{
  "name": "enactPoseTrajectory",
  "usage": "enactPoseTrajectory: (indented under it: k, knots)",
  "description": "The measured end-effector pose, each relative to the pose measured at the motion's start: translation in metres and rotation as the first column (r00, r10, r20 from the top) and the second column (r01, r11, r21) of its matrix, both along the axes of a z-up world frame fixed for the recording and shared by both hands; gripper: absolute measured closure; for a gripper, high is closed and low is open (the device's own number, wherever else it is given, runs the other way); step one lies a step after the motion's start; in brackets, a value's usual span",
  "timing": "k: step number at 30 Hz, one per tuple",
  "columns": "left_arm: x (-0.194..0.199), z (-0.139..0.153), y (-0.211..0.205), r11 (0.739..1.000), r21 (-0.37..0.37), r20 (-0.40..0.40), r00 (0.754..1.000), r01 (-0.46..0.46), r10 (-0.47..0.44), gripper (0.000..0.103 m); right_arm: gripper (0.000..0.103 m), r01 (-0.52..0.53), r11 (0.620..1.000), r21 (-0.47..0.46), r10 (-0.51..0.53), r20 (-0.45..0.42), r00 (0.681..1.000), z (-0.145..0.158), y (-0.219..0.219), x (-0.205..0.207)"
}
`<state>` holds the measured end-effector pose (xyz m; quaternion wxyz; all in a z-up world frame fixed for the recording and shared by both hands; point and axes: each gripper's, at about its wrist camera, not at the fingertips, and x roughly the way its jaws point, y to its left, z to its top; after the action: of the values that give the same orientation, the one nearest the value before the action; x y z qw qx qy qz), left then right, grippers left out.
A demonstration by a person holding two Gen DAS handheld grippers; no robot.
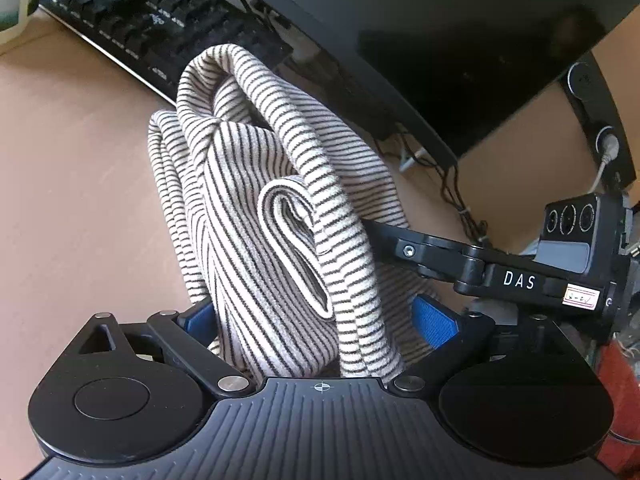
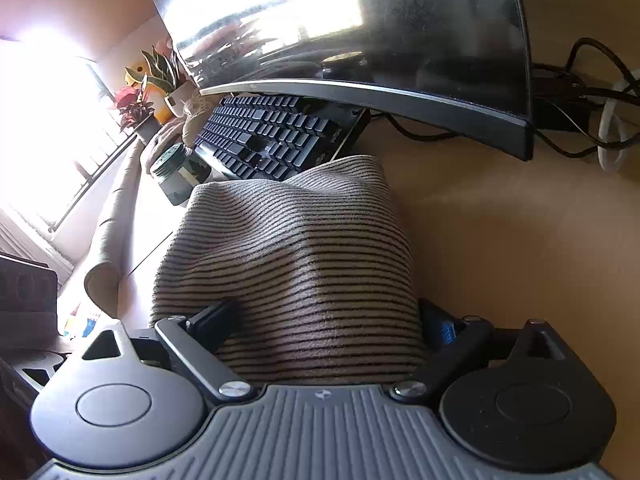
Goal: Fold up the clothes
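Observation:
A white garment with thin black stripes (image 1: 280, 200) is bunched in folds and held up above the desk. It fills the space between the blue pads of my left gripper (image 1: 320, 320), which is closed around it. The right gripper (image 1: 376, 232) reaches in from the right, its tip buried in the fabric. In the right wrist view the same striped garment (image 2: 296, 252) drapes over and between my right gripper's fingers (image 2: 320, 332), which hold it. The fingertips of both grippers are hidden by cloth.
A black keyboard (image 1: 132, 16) (image 2: 272, 136) and a curved monitor (image 1: 440, 40) (image 2: 360, 32) stand just behind the garment. Cables (image 2: 580, 120) and a power strip (image 1: 600, 120) lie to the right. A jar (image 2: 176, 172) and potted plants (image 2: 160, 80) stand to the left. The wooden desk (image 1: 72, 160) is below.

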<state>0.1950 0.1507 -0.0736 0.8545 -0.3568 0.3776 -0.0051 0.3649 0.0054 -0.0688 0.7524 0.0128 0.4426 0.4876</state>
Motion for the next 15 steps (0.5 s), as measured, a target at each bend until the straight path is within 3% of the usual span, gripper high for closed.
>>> enactPoseTrajectory:
  k: [6,11,15]
  knots:
    - [-0.008,0.000,0.007,1.000,-0.020,-0.007,1.000,-0.005,0.005,0.004,0.009,-0.027,1.000,0.009,0.027,-0.024,0.999,-0.004,0.000,-0.008]
    - [-0.001,0.004,0.003,0.999,0.047,-0.022,1.000,0.015,-0.014,0.003,0.008,-0.030,0.999,0.014,0.031,-0.038,0.999,-0.007,0.011,-0.003]
    - [-0.003,0.014,0.008,0.997,0.072,-0.040,0.999,0.027,-0.024,0.004,0.007,-0.013,1.000,-0.009,0.013,0.010,1.000,0.002,0.005,-0.011]
